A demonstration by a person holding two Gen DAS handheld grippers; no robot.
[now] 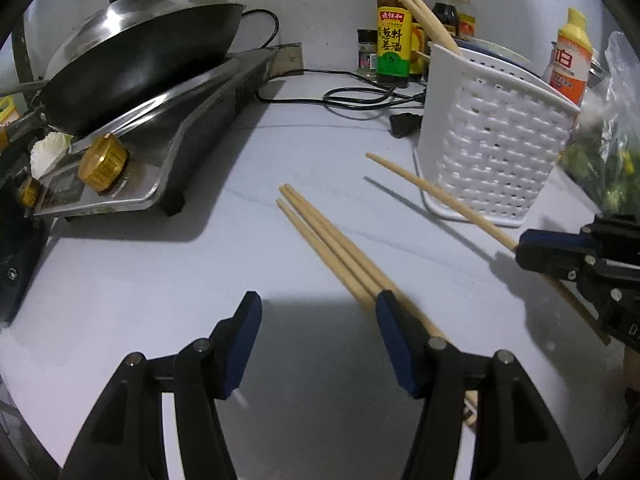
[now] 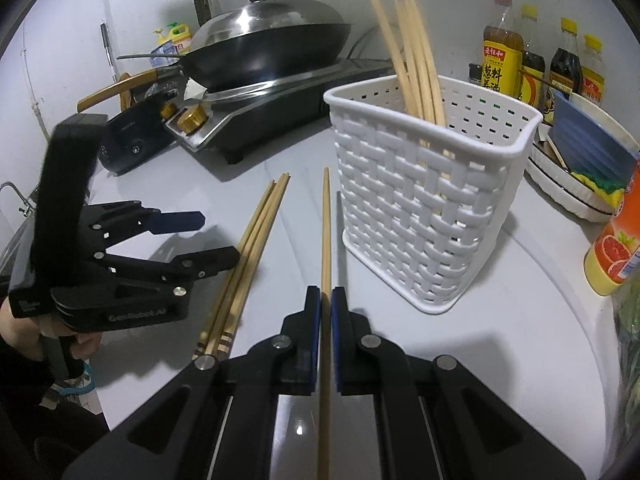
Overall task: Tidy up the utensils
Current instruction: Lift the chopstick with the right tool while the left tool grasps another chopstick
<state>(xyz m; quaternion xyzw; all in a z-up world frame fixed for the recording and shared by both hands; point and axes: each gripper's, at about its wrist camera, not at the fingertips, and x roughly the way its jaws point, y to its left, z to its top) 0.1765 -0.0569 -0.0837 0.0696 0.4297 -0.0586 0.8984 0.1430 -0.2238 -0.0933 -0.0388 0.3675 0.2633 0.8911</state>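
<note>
Right gripper [image 2: 326,300] first: its blue-padded jaws are pressed together on a single pale wooden chopstick [image 2: 326,232], which runs straight out between them, tip pointing toward the stove; its rear end is cut off at the bottom of the right wrist view. The left gripper [image 1: 318,316] hangs with jaws apart and nothing between them, its right finger [image 1: 394,332] covering the near ends of a loose bundle of three wooden chopsticks [image 1: 332,240] lying on the pale grey counter [image 1: 160,272], so contact there is hard to judge. Just beyond stands the white woven-pattern plastic basket [image 2: 424,216], upright, with several more wooden chopsticks [image 2: 416,64] leaning inside; their lower ends are hidden by the basket wall. Further back, a black wok with a steel lid [image 2: 272,40] sits on a silver stove [image 2: 280,100], and sauce bottles [image 2: 502,60] line the wall.
</note>
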